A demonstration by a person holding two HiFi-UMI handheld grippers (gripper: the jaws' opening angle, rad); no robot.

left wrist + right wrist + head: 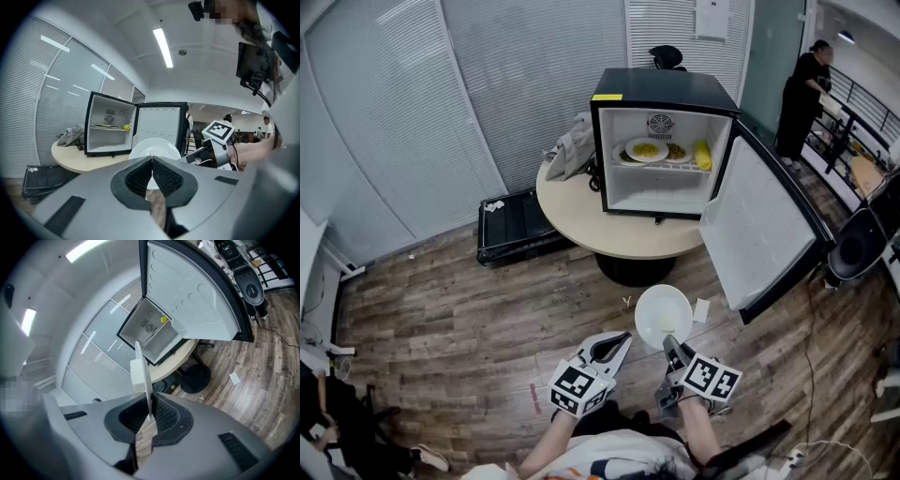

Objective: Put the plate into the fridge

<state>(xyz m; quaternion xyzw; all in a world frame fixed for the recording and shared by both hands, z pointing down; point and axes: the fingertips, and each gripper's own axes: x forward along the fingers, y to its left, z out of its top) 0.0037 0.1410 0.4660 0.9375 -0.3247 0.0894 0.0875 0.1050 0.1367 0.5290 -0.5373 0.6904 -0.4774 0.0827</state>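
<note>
Nearest us, our left tongs [622, 339] are clenched on nothing while our right tongs [668, 341] grasp the rim of the white plate [662, 314], over the floor [487, 328], short of the open mini fridge [664, 92] on the round desk [572, 216].

The left forearm [546, 448] and right forearm [698, 433] enter from 6 o'clock. The left gripper [622, 339] points toward 1 o'clock, jaws together and empty. The right gripper [669, 343] points toward 11 o'clock, jaws clamped on the plate [663, 314] rim.
</note>
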